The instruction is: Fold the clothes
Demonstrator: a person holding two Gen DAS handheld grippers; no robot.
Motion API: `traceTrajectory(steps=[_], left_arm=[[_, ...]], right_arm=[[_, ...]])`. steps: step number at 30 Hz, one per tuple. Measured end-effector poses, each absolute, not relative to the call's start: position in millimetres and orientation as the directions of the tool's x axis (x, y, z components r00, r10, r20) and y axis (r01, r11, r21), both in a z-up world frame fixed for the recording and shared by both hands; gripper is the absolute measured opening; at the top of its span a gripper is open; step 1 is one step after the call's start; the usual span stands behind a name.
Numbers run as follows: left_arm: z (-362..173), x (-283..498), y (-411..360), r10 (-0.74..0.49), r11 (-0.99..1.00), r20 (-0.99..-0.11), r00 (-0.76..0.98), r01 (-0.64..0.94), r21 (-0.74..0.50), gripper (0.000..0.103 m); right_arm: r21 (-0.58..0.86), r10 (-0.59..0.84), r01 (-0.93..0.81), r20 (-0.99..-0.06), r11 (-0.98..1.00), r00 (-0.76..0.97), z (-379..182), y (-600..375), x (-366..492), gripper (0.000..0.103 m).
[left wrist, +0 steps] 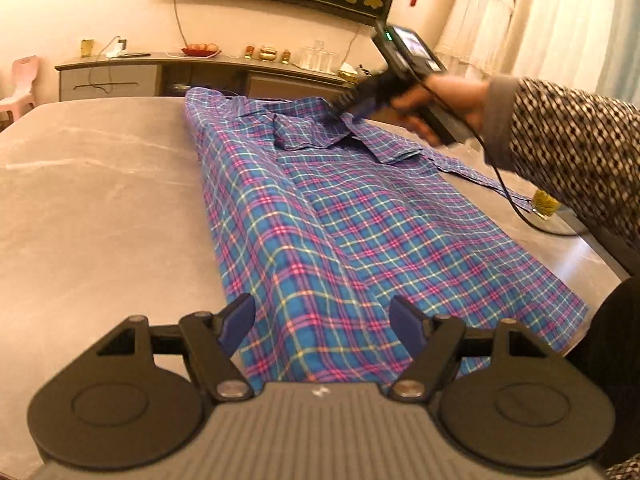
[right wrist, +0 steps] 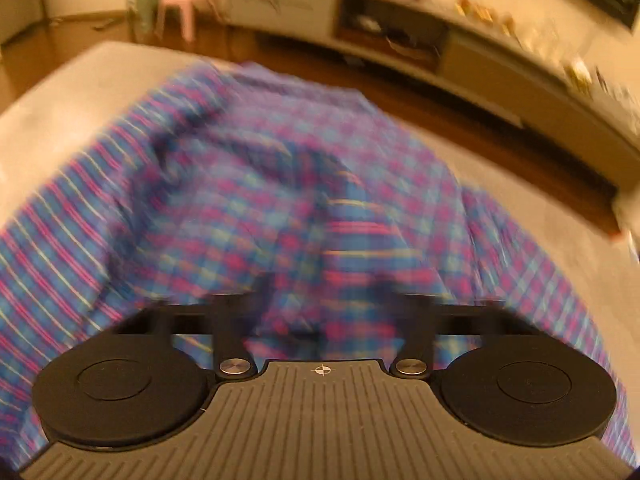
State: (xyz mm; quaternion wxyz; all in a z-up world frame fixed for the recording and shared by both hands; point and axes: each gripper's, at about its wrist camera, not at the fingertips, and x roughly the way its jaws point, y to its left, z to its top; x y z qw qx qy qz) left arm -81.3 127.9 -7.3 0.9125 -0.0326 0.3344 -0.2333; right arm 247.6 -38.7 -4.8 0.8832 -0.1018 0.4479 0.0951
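Left hand-held gripper [left wrist: 322, 322] sits nearest the lens, jaws spread wide with nothing in them, hovering right over the near hem of the shirt [left wrist: 320, 216]. No contact that I can make out, the blue pads just frame the plaid.

Shirt is blue/pink plaid, laid lengthwise on the grey counter [left wrist: 92, 200], collar end far, hem end near. Its left edge is a neat straight fold line. Its right side runs out toward the counter's right edge, and the near right corner of the hem looks like it reaches that edge. One sleeve strip trails off to the right, close to that edge too.

Room-wise: the whole left half of the counter is bare, so that's where the space is. Right side is tight, with a cable [left wrist: 516, 208] draped there.

Right hand-held gripper [left wrist: 352, 110] is up by the collar, held by a hand [left wrist: 452, 104] in a patterned sleeve [left wrist: 568, 148]. It's clenched on shirt fabric near the collar; its own view is badly motion-blurred, but cloth bunches right up over where the fingers meet.

Past the far edge there's a low cabinet [left wrist: 120, 76] along the wall.
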Motion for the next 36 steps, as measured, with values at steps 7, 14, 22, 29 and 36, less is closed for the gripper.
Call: traceTrajectory(steps=[7, 14, 22, 29, 36], left_arm=[[-13.3, -71.3, 143.0, -0.416, 0.909, -0.619, 0.666, 0.311, -0.276, 0.069], [-20.7, -61.3, 158.8, -0.448, 0.888, -0.625, 0.639, 0.236, -0.394, 0.041], [-23.4, -68.0, 168.5, -0.452, 0.886, -0.640, 0.621, 0.229, -0.404, 0.037], [-27.8, -62.9, 205.6, -0.427, 0.860, -0.622, 0.656, 0.081, -0.504, 0.030], [-26.8, -67.7, 197.9, -0.487, 0.847, -0.614, 0.621, 0.166, -0.504, 0.048]], right_arm=[[0.417, 0.337, -0.071, -0.608, 0.906, 0.719, 54.2, -120.0, 200.9, 0.000], [0.526, 0.530, -0.210, -0.586, 0.824, 0.613, 53.0, -67.0, 152.0, 0.036], [0.129, 0.353, -0.432, -0.796, 0.892, 0.491, -34.2, 131.4, 144.6, 0.040], [0.149, 0.455, -0.587, -0.786, 0.796, 0.418, -35.1, 201.7, 151.9, 0.034], [0.125, 0.323, -0.334, -0.692, 0.934, 0.645, 15.2, 79.5, 115.5, 0.052]])
